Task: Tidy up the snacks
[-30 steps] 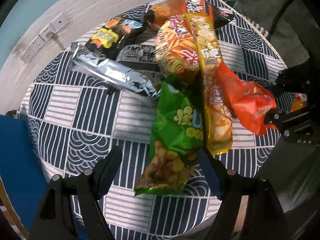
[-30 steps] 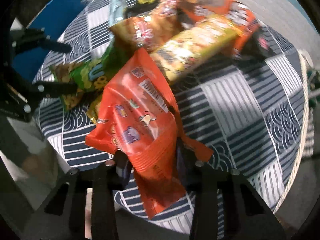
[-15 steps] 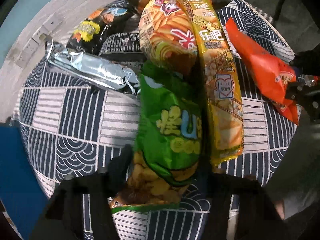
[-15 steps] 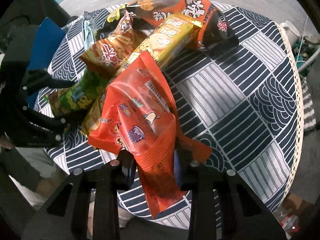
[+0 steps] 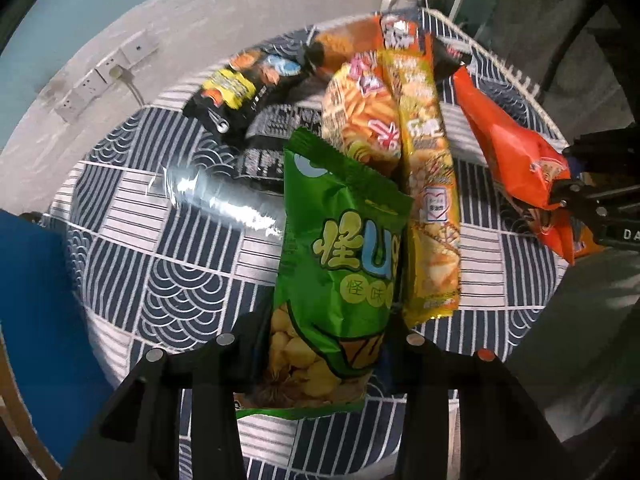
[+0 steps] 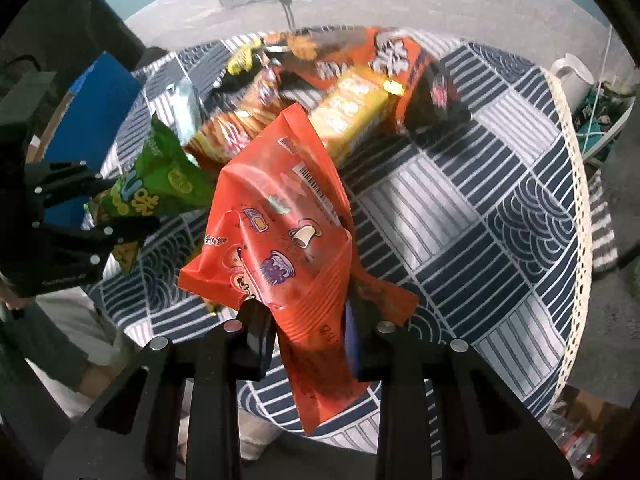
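A green snack bag (image 5: 344, 248) stands tilted up off the round table, its lower end between the fingers of my left gripper (image 5: 326, 332). The jaws are closing and the pads press on the bag. The right wrist view shows that same green snack bag (image 6: 160, 184) at the left, held by the left gripper (image 6: 120, 204). An orange snack bag (image 6: 280, 220) hangs lifted above the cloth, and my right gripper (image 6: 310, 320) is shut on its lower part. From the left wrist view, the orange snack bag (image 5: 512, 148) and the right gripper (image 5: 560, 196) are at the right edge.
A long yellow bag (image 5: 428, 184), a chip bag (image 5: 360, 120), a silver bag (image 5: 224, 200), a black bag (image 5: 240, 88) and an orange-black bag (image 5: 380, 36) lie piled on the patterned tablecloth (image 5: 160, 280). A blue seat (image 5: 36, 320) stands left. A white mug (image 6: 572, 76) sits beyond the table's right edge.
My left gripper went from wide open to closed on the green bag, and the bag's top end has come up. The right gripper has risen with the orange bag.
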